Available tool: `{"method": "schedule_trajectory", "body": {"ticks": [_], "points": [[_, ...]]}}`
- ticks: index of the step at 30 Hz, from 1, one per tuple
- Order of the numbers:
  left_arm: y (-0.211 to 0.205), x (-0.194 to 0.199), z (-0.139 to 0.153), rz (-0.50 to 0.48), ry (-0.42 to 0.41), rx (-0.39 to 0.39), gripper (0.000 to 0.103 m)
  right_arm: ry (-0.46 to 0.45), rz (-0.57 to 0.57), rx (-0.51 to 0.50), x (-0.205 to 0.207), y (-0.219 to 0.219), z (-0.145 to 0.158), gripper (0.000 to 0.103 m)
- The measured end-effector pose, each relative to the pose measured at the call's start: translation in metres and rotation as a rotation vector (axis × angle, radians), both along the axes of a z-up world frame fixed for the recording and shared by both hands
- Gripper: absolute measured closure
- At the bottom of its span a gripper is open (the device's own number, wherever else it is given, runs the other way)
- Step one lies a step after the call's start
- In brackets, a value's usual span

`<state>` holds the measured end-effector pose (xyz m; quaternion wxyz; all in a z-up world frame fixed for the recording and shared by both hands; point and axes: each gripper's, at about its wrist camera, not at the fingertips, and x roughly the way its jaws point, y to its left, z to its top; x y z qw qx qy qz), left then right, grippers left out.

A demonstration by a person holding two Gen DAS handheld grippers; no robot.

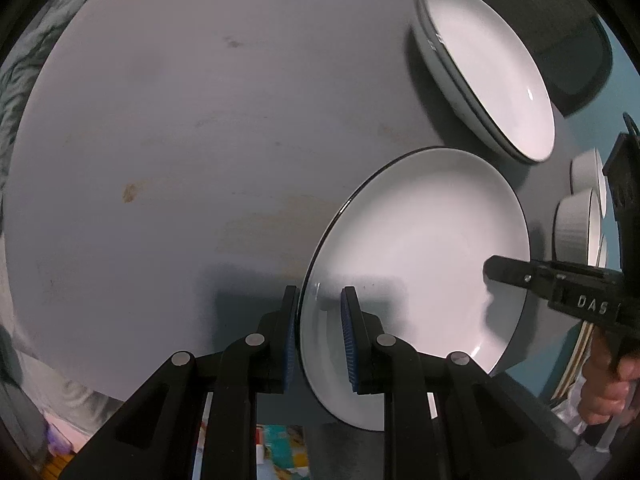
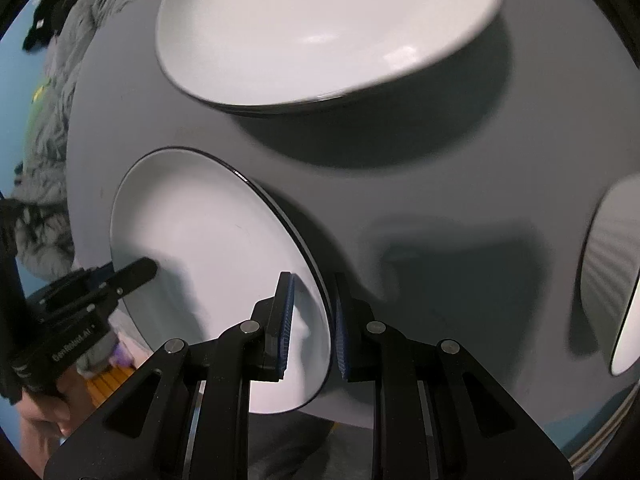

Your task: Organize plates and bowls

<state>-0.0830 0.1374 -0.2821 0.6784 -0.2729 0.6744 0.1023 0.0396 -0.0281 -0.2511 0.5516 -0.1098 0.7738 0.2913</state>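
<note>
Left wrist view: grey round table point(image 1: 160, 140) filled left and centre. Left gripper point(image 1: 320, 332) clamped near rim of white plate point(image 1: 420, 248), lower centre-right. Right gripper point(image 1: 496, 270) pinched opposite rim at right edge — stacked plates point(image 1: 492, 68) upper right, ribbed bowls point(image 1: 576, 224) far right.

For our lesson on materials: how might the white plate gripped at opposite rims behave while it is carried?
The white plate looks glazed and glossy, so probably slippery between the left gripper and right gripper. It seems rigid ceramic, likely breakable if dropped onto the table.
</note>
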Motion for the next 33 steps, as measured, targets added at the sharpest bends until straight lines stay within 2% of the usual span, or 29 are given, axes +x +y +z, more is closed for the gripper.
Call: {"method": "schedule_trajectory", "body": {"ticks": [4,5,7,20,24,33], "points": [[0.0,0.005,-0.001,-0.036,0.001,-0.026,0.083,0.015,-0.059,0.037,0.002,-0.004,0.0,0.085],[0.014,0.005,-0.005,-0.037,0.0,-0.036,0.083,0.012,-0.075,0.043,0.002,-0.006,0.0,0.085],[0.017,0.007,-0.006,-0.041,-0.005,-0.044,0.083,0.014,-0.094,0.053,0.004,-0.012,-0.006,0.085],[0.023,-0.01,0.001,-0.003,-0.015,-0.055,0.083,-0.046,-0.028,0.059,-0.007,0.002,-0.007,0.085],[0.025,-0.012,0.003,0.005,0.013,-0.06,0.083,-0.034,-0.014,0.053,-0.006,0.002,-0.008,0.085],[0.035,-0.016,0.027,0.02,0.008,-0.061,0.084,0.009,-0.011,0.069,-0.001,0.0,0.01,0.087]]}}
